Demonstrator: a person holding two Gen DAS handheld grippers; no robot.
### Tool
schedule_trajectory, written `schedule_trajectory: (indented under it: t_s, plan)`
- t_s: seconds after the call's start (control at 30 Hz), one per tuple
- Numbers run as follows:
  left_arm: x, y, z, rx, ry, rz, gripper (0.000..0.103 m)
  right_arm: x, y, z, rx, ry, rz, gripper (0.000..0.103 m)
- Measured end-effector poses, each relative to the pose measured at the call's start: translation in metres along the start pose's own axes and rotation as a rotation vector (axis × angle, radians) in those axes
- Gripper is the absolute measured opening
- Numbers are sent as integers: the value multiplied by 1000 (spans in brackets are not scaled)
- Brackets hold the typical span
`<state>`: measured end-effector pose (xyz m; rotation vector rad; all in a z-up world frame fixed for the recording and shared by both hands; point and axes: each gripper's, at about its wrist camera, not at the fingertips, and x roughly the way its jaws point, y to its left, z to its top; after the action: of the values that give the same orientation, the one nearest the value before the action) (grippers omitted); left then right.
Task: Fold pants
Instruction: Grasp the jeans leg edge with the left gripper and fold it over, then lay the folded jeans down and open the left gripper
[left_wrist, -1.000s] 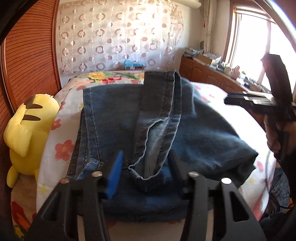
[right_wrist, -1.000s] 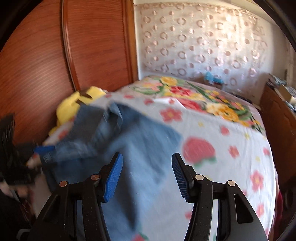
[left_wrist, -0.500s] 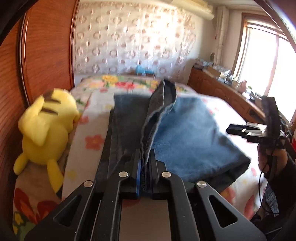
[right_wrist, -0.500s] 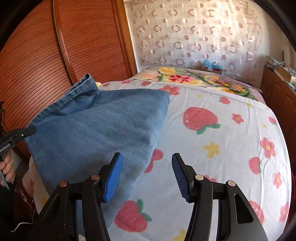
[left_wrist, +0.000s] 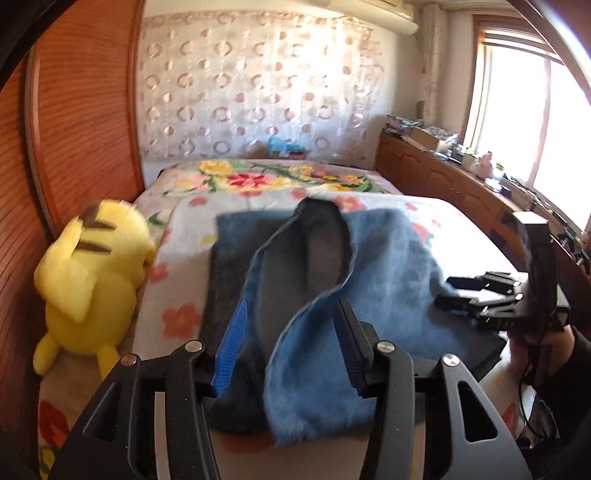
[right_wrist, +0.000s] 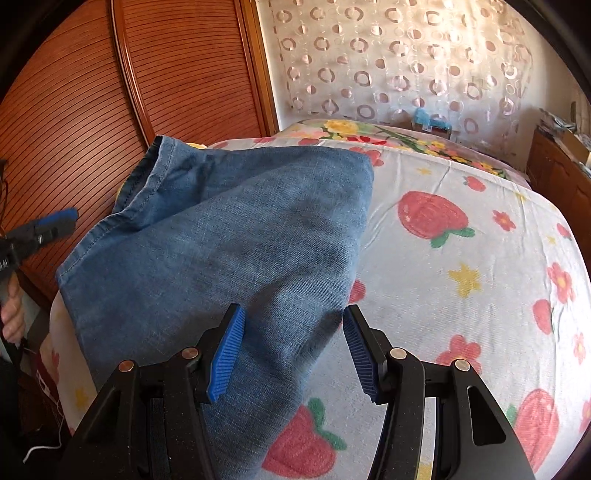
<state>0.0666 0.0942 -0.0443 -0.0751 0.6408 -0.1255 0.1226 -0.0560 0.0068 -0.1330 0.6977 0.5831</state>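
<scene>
Blue jeans (left_wrist: 388, 258) lie folded on the flowered bed sheet (right_wrist: 461, 258). In the left wrist view, my left gripper (left_wrist: 290, 306) has its jaws opening, and a loose, blurred loop of the denim hem hangs between the pads without being pressed. My right gripper (right_wrist: 293, 312) is open and hovers just over the near folded corner of the jeans (right_wrist: 240, 221), with cloth below the gap and nothing pinched. Each gripper shows in the other's view: the right gripper (left_wrist: 480, 291) at the jeans' right edge, the left gripper (right_wrist: 55, 221) at the far left.
A yellow plush toy (left_wrist: 92, 280) lies on the bed to the left of the jeans, against the ribbed wooden panel (right_wrist: 74, 92). A low wooden cabinet (left_wrist: 443, 177) with clutter runs along the right under the window. A hand (right_wrist: 11, 314) holds the left gripper's handle.
The left gripper shut on the denim hem, then opened again and rose, leaving the hem loop loose. The right gripper sank toward the jeans' corner, still open.
</scene>
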Motion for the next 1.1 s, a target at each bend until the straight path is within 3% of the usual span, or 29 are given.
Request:
schedule_trajectory:
  t_s: [0.17,0.3,0.4,0.47,0.57,0.77,1.0,1.1]
  plan:
    - [23,-20,23,51,16,-66,50,1,-5,-2,15,1,11,57]
    - [44,-34,36,82,43,-63,49,3,-5,-2,17,7,-5,58]
    - [59,-40,41,111,78,-35,36,10,-3,1,16,22,-9,58]
    - [68,-39,44,137,99,2,12,11,-4,2,23,24,-1,58]
    - [67,-23,51,132,81,46,5,12,-4,4,25,25,1,59]
    - [61,25,70,74,62,132,4,15,-2,4,15,26,-13,59]
    - [58,36,63,53,52,130,4,14,0,3,0,28,-24,59]
    - [55,32,60,50,52,126,18,14,0,2,-4,29,-26,59]
